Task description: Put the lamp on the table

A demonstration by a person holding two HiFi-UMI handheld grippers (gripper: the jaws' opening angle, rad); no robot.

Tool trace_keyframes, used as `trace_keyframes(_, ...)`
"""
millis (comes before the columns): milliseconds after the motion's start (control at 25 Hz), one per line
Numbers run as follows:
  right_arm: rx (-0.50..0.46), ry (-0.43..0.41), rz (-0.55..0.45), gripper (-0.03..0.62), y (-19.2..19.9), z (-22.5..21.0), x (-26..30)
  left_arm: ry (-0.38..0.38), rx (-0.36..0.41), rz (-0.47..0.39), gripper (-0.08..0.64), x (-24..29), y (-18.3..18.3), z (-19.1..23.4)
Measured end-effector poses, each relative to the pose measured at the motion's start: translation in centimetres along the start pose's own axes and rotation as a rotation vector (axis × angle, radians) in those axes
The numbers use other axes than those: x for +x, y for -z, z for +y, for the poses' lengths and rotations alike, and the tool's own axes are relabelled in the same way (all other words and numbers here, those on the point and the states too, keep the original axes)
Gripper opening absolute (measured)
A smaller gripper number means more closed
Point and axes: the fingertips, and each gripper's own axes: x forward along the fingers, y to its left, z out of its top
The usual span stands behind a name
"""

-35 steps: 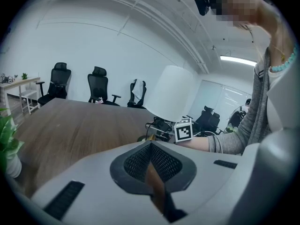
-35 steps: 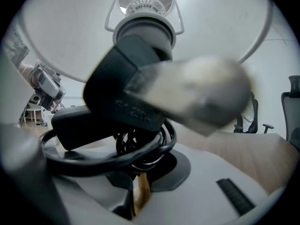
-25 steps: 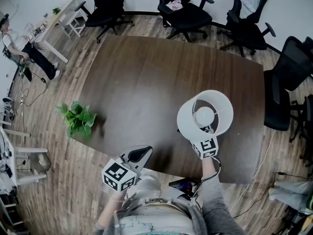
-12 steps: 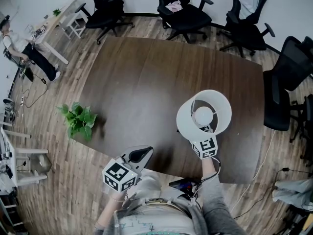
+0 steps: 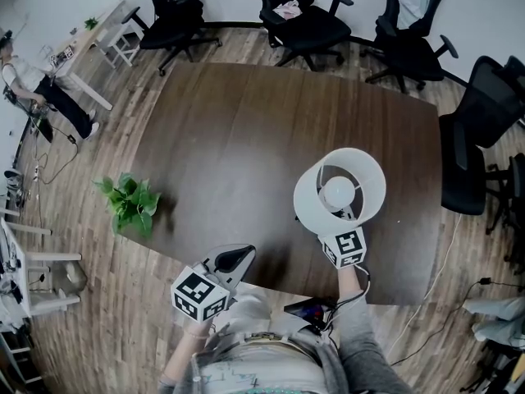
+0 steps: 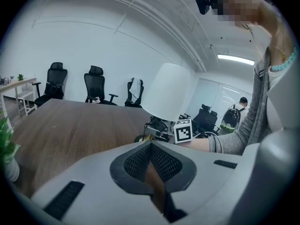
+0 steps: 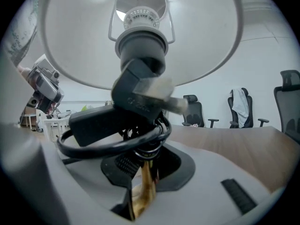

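A white-shaded lamp (image 5: pixel 340 191) stands upright over the near right part of the dark wooden table (image 5: pixel 246 130). My right gripper (image 5: pixel 348 220) holds it from below by its brass stem. In the right gripper view the lamp (image 7: pixel 140 36) fills the frame with its black cord looped round the stem, and the stem sits between the pads of the right gripper (image 7: pixel 143 175), whose jaws are opening slightly. My left gripper (image 5: pixel 238 258) hovers at the table's near edge, shut with nothing in it. From the left gripper (image 6: pixel 152 172) the lamp (image 6: pixel 166 95) shows to the right.
A small potted plant (image 5: pixel 130 199) stands at the table's left edge. Black office chairs (image 5: pixel 308 19) ring the far side and another chair (image 5: pixel 484 130) stands at the right. A phone (image 5: pixel 305 309) lies at the near edge. A person (image 5: pixel 41 84) sits at a desk far left.
The lamp stays in my right gripper and has barely shifted. The left gripper has not moved.
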Motion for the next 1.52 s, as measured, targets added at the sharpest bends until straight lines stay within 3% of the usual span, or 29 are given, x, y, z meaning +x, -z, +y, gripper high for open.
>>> trace_keyframes(480, 0.026, 0.023, 0.076, 0.204, 2.2, 0.3, -3.4, 0.031, 0.012, 0.007, 0.006, 0.6, 0.1, -0.6)
trace_keyframes(760, 0.027, -0.027, 0.106, 0.259, 2.5, 1.2, -4.5, 0.037, 0.016, 0.010, 0.006, 0.9, 0.2, -0.7)
trace_keyframes(1520, 0.096, -0.016, 0.100, 0.268, 2.1, 1.4, -7.2, 0.064, 0.033, 0.019, 0.006, 1.6, -0.1, -1.5)
